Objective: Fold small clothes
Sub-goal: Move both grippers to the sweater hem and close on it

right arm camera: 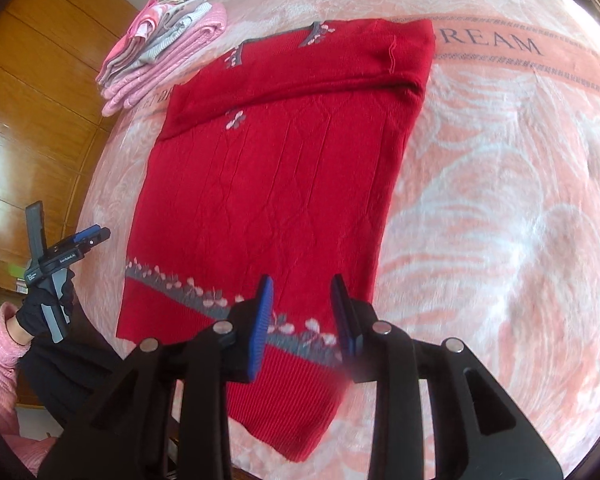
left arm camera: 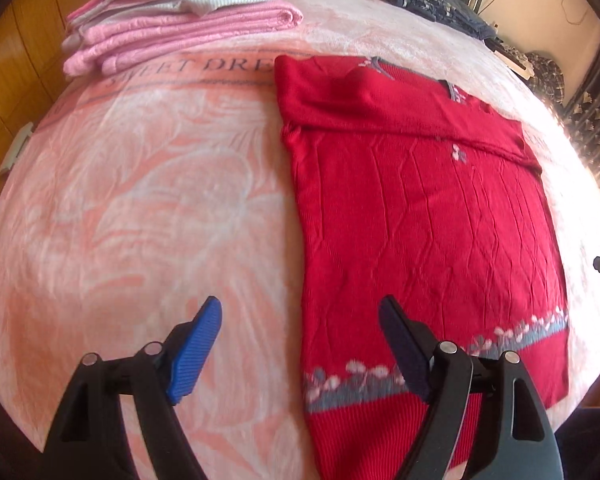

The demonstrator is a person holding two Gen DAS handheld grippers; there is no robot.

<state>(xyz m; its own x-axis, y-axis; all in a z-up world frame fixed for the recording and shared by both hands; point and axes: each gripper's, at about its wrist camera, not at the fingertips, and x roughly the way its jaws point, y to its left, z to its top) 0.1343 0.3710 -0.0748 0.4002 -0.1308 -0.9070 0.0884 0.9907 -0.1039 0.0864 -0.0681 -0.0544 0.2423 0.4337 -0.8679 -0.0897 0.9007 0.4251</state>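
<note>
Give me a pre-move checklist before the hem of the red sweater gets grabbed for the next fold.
1. Left tool open, holding nothing: ok.
2. Right tool open, holding nothing: ok.
3. Red sweater lies flat, sleeves folded across the chest: ok.
4. Hem within both tools' approach: ok.
5. Folded stack apart from the sweater: ok.
6. Blanket smooth under the sweater: cannot tell.

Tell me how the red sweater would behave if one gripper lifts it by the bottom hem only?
The red sweater is probably floppy: it lies flat with soft creases, so the free part would likely hang and drag. Its folded-in sleeves at the top may fall open. The knit looks grippy on the plush blanket, so pushing would probably bunch it rather than slide it.
</note>
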